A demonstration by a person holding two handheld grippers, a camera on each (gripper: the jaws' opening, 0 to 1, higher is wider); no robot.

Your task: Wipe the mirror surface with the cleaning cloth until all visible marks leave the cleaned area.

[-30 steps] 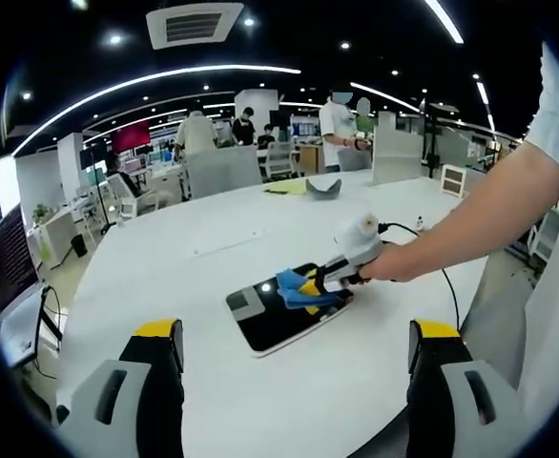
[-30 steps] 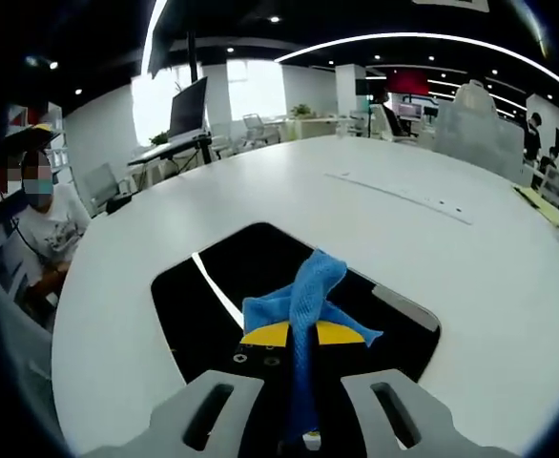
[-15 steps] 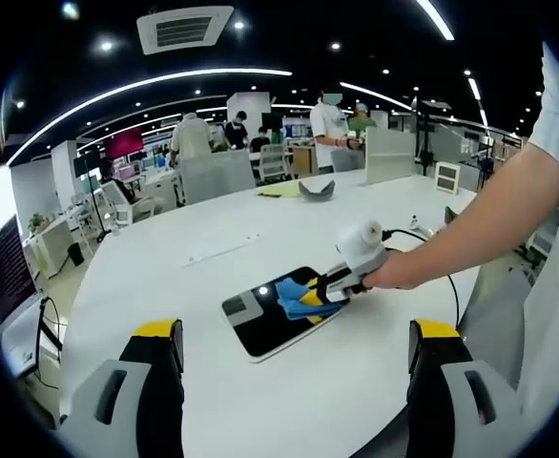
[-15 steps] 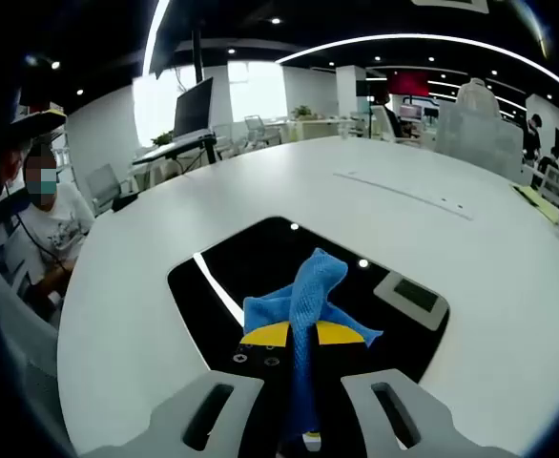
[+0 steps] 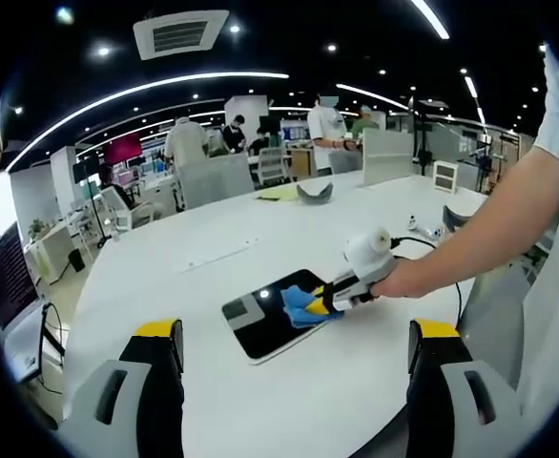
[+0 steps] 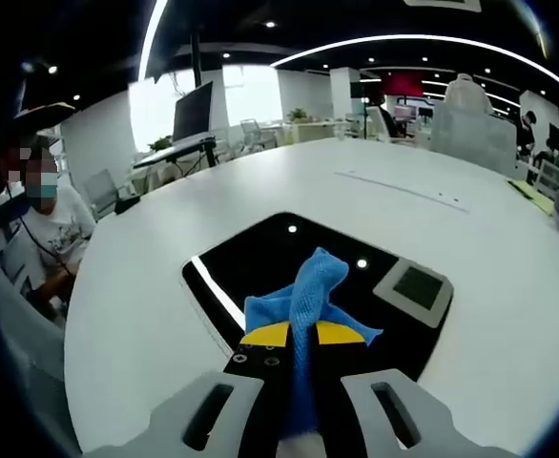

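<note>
A dark rectangular mirror [image 5: 265, 317] [image 6: 260, 267] lies flat on the white table [image 5: 213, 258], reflecting ceiling lights. In the right gripper view my right gripper [image 6: 303, 334] is shut on a blue cleaning cloth [image 6: 308, 291], which rests on the mirror's near part. The left gripper view shows that same gripper [image 5: 329, 298] held in a person's hand, pressing the blue cloth [image 5: 301, 307] onto the mirror's right end. My left gripper [image 5: 294, 343] hangs open well short of the mirror, with nothing between its yellow-tipped fingers [image 5: 155, 334].
The white table [image 6: 470, 248] stretches wide around the mirror. A grey object [image 5: 315, 191] and yellow sheet [image 5: 281, 194] lie at its far side. A cable [image 5: 423, 243] trails near the right edge. People stand at desks beyond; a seated person [image 6: 41, 229] is at the left.
The right gripper and cloth have slid toward the mirror's right end, uncovering more of the dark surface. The left gripper stays open, and its view has barely shifted.
</note>
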